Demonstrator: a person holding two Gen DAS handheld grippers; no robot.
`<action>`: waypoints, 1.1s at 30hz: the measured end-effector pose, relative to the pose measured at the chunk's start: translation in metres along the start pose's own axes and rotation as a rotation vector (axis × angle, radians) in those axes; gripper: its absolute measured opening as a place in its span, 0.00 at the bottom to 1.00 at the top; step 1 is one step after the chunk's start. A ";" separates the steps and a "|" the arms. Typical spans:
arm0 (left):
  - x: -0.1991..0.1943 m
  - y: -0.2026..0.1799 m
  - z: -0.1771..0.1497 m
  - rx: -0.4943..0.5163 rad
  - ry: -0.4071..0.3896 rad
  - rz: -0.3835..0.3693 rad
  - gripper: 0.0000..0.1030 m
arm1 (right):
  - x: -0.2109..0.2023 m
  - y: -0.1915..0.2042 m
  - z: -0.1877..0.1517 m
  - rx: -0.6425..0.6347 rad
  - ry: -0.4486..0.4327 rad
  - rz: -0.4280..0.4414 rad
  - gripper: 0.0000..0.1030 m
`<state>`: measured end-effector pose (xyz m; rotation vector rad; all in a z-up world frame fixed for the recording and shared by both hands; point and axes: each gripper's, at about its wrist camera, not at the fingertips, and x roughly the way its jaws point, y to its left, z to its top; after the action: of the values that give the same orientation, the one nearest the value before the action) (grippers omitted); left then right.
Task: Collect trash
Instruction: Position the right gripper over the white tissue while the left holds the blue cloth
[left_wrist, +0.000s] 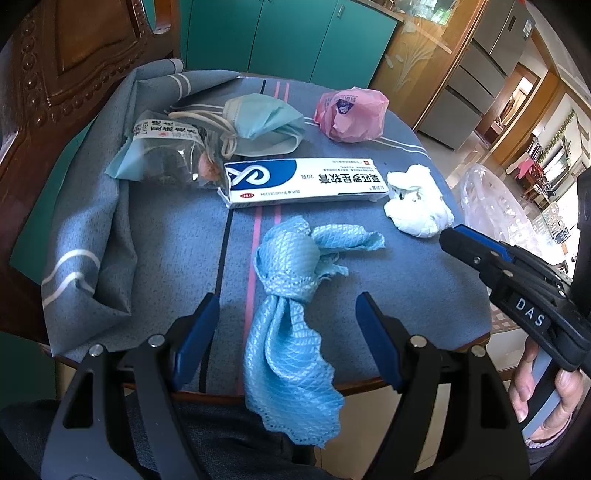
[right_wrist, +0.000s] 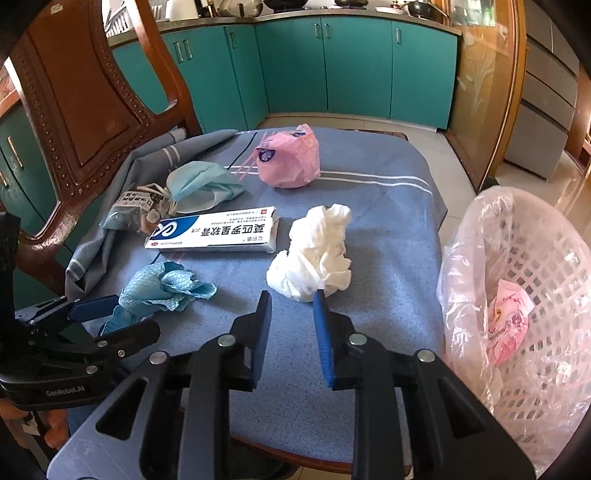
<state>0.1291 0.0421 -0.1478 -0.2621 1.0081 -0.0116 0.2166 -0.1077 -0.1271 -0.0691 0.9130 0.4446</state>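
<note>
table: we've got one small table (right_wrist: 388, 229) under a blue-grey cloth, its rounded near edge right below both grippers, wooden rim showing there
chair: one carved wooden chair (right_wrist: 74, 110) hard against the far-left side, so no room on that flank
bin: one white lattice basket (right_wrist: 546, 266) with a clear liner, just off the table's right edge; one pink wrapper already lying in it
trash count: six pieces on the cloth by our count
blue cloth: one knotted blue wipe (left_wrist: 288, 288), its tail hanging over the near edge between the left fingers
box: one long white and blue carton (left_wrist: 299, 181) lying flat across the middle
pink bag: one balled pink bag (right_wrist: 288, 158) near the far edge, open cloth around it
mask: one blue face mask (left_wrist: 262, 125), touching the clear packet
packet: one clear crinkly packet (left_wrist: 166, 151) at far left
tissue: one white tissue wad (right_wrist: 314, 254), near the right edge
left gripper (left_wrist: 288, 325): jaws well apart, straddling the wipe, pads not pressing it
right gripper (right_wrist: 291, 314): jaws nearly together with a narrow gap, nothing between them, tips just short of the tissue
open room: bare cloth on the right half, between tissue and basket
</note>
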 end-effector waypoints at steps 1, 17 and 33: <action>0.000 0.000 0.000 -0.001 0.001 0.001 0.75 | 0.000 0.000 0.000 0.001 0.001 0.000 0.26; 0.003 0.000 -0.002 -0.003 0.012 0.012 0.75 | 0.001 -0.001 -0.003 0.009 0.010 -0.005 0.41; 0.003 0.001 -0.002 -0.005 0.013 0.012 0.77 | 0.030 -0.005 -0.005 0.031 0.045 -0.007 0.54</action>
<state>0.1285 0.0426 -0.1517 -0.2602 1.0224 0.0002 0.2307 -0.1030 -0.1539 -0.0539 0.9635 0.4233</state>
